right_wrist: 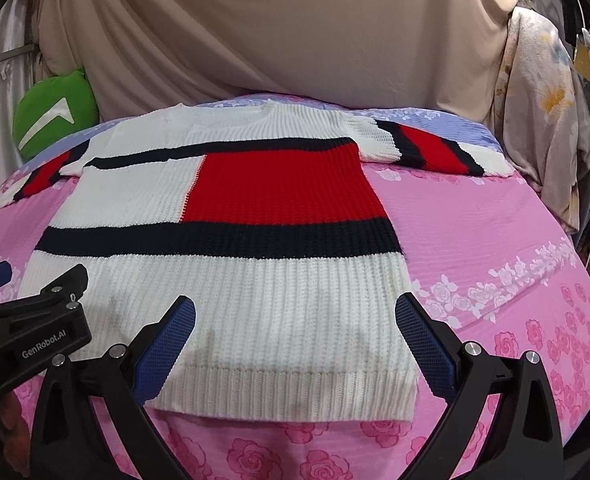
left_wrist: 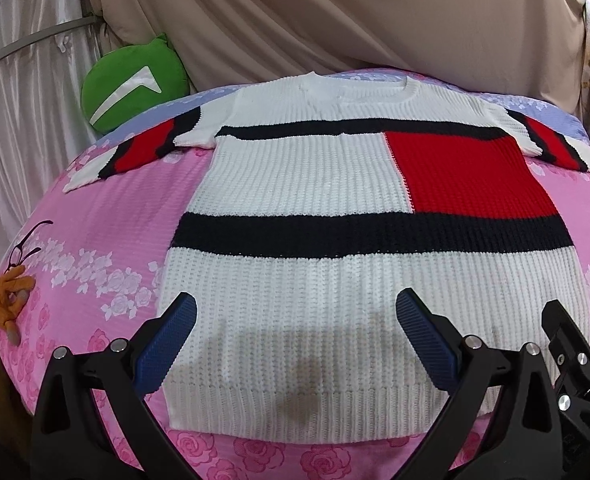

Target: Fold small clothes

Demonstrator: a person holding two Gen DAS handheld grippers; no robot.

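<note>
The left gripper [left_wrist: 295,320] stood with its blue-padded fingers [left_wrist: 163,346] spread wide and nothing between them, hovering over the near hem of the knit sweater [left_wrist: 335,280]. The right gripper [right_wrist: 295,322] was likewise spread wide and empty, above the sweater's near right corner. In the right wrist view the left gripper's black body appeared at the near left, marked "GenRobot.AI".

The sweater lay flat and unfolded on the bed, hem near, round neckline far. It was white ribbed knit with two black horizontal bands and a red block on the right of the chest. Both short sleeves were extended outward, the left sleeve [left_wrist: 135,152] and the right sleeve [right_wrist: 431,152] each showing red and black stripes.

The bedsheet [left_wrist: 107,232] under it was pink with a rose pattern, turning pale blue at the far end. A green cushion [left_wrist: 133,86] with a white mark rested at the far left against draped beige fabric [left_wrist: 335,16]. A pair of glasses [left_wrist: 27,242] and an orange object [left_wrist: 5,296] lay at the left edge of the bed. A floral cloth [right_wrist: 543,120] hung at the far right.
</note>
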